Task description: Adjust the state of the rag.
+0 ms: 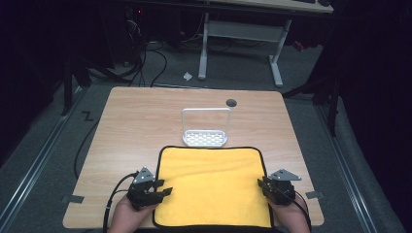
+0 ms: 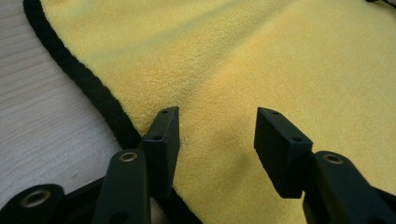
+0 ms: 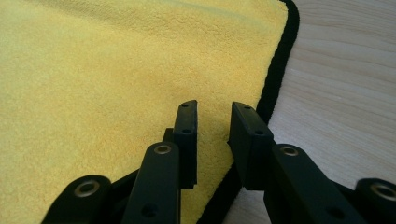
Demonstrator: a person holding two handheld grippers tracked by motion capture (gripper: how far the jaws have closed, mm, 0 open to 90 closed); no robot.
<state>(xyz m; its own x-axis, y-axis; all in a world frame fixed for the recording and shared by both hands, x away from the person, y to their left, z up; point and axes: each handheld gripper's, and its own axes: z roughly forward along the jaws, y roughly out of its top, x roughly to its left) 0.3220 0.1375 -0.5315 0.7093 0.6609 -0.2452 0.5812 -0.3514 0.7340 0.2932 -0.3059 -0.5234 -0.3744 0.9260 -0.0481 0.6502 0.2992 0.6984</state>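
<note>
A yellow cloth with a black hem lies flat on the near half of the wooden table. My left gripper sits at the cloth's left edge, its jaws pointing right over the hem. In the left gripper view, the left gripper stands open just above the yellow cloth, nothing pinched. My right gripper is at the cloth's right edge. In the right gripper view, the right gripper has a narrow gap between its jaws, low over the yellow cloth beside the black hem.
A white wire-framed rack stands just beyond the cloth's far edge. A round cable hole is in the table behind it. Bare wood lies left and right of the cloth. Cables trail off the table's left side.
</note>
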